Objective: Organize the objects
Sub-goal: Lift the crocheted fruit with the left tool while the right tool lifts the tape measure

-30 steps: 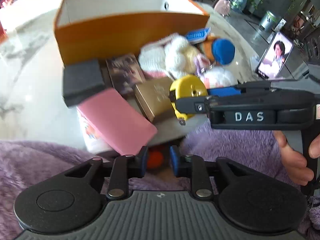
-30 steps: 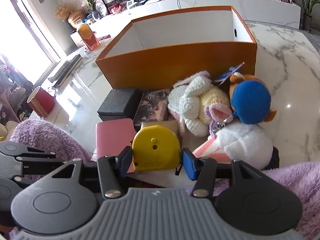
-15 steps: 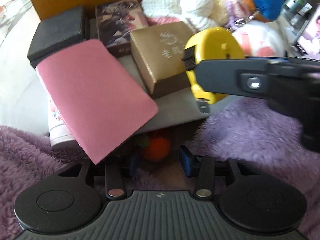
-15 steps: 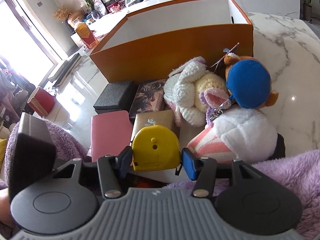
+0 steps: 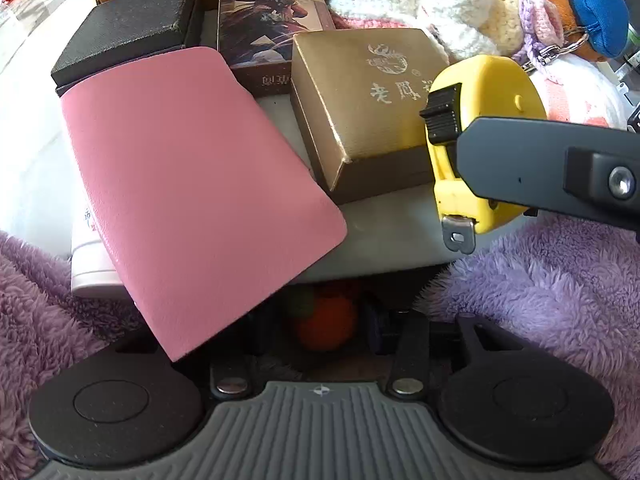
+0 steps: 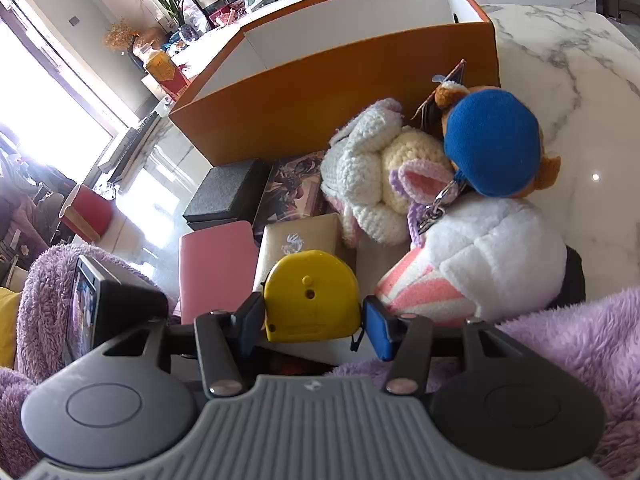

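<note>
Left hand-held gripper [image 5: 316, 330] now sits lower, below the tabletop edge [image 5: 372, 248], tipped further down. Its jaws stand wider than a second ago and are closing slightly around the small orange round object [image 5: 326, 326]. Flat pink leather case [image 5: 196, 184] now fills more of the left wrist view.

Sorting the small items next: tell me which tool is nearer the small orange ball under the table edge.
Left. The left tool has the small orange ball between its closing fingers, pads not visibly pressing. The right tool holds the yellow tape measure higher, above the table edge.
</note>
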Demonstrator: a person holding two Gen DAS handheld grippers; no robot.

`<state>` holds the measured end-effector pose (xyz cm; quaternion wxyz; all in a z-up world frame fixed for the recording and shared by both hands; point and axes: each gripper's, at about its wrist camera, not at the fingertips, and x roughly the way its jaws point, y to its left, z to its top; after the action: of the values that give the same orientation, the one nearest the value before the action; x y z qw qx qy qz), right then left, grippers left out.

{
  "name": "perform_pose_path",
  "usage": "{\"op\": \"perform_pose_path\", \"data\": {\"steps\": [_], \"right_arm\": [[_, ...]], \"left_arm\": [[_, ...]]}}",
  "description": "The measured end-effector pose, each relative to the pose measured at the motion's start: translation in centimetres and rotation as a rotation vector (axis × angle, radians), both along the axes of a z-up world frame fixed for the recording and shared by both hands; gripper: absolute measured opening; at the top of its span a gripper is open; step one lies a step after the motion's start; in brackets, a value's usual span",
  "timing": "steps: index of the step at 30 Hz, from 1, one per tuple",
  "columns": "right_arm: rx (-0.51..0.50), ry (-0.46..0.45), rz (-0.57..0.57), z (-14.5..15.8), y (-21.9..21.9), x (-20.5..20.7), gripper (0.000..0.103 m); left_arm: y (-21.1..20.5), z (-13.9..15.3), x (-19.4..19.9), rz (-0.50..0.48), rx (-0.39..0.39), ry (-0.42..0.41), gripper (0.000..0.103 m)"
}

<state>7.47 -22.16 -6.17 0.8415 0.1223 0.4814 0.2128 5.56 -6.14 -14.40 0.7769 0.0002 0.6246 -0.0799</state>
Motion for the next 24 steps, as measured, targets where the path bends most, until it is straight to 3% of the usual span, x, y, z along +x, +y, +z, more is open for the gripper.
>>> {"op": "perform_pose_path", "data": {"steps": [9, 18, 24], "right_arm": [[-0.032, -0.019, 0.006, 0.1, 0.4, -0.4, 0.056], [-0.036, -0.050, 0.015, 1.4, 1.2, -0.9, 0.056], [-0.023, -0.087, 0.018, 3.3, 1.7, -0.4, 0.056]], "left_arm": [[0.8, 1.9, -2.6, -0.042, -0.017, -0.039, 0.046], [3.1, 7.6, -6.8, -0.080, -0.127, -0.136, 0.046], [5.7, 11.4, -5.6, -0.045, -0.170, -0.224, 0.046]]}}
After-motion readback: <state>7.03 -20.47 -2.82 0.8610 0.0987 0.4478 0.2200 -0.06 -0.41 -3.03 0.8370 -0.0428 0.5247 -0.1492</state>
